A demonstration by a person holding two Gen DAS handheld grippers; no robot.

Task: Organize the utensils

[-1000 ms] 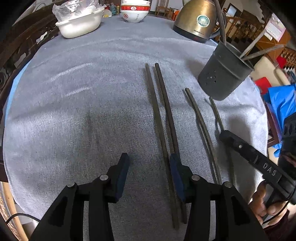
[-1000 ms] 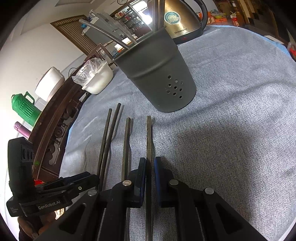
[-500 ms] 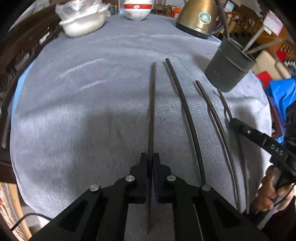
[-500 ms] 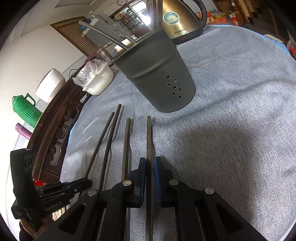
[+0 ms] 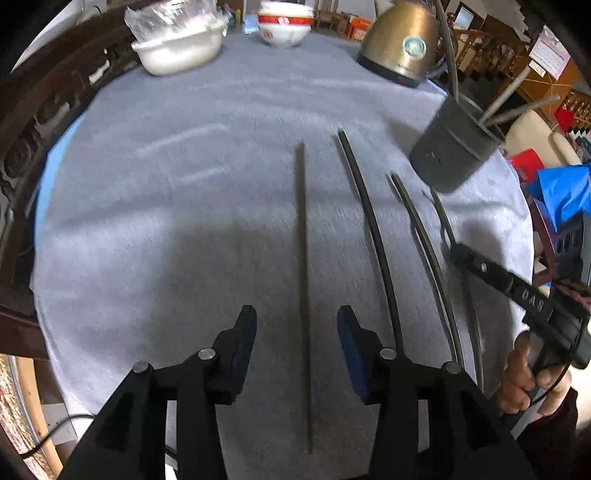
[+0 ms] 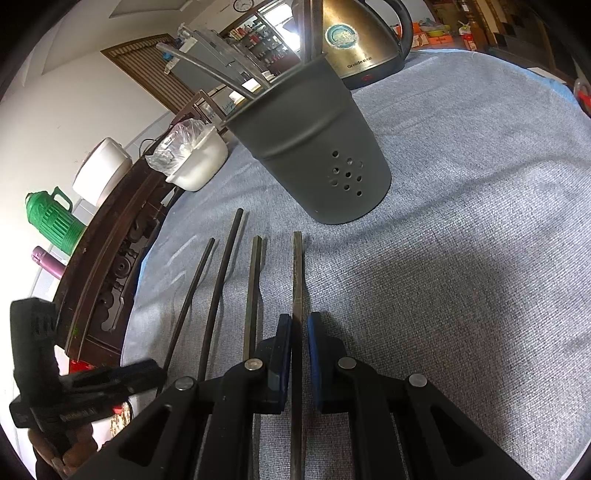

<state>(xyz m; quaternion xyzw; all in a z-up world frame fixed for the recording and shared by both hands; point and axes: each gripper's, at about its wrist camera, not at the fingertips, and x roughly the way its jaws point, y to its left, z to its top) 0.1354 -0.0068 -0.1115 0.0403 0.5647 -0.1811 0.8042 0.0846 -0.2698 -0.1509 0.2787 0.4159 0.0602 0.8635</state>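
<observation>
Broadly, a grey tablecloth [image 5: 155,221] carries a dark perforated utensil holder [image 6: 317,147] at one o'clock from the right gripper [image 6: 298,354], whose jaws pinch the rightmost chopstick [image 6: 297,273]. The left gripper [image 5: 297,343] is opening, its jaws astride the leftmost chopstick [image 5: 303,236] without touching it.

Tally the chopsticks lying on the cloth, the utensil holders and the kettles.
Chopsticks on the cloth: 4
Utensil holder: 1
Kettle: 1
Total: 6
</observation>
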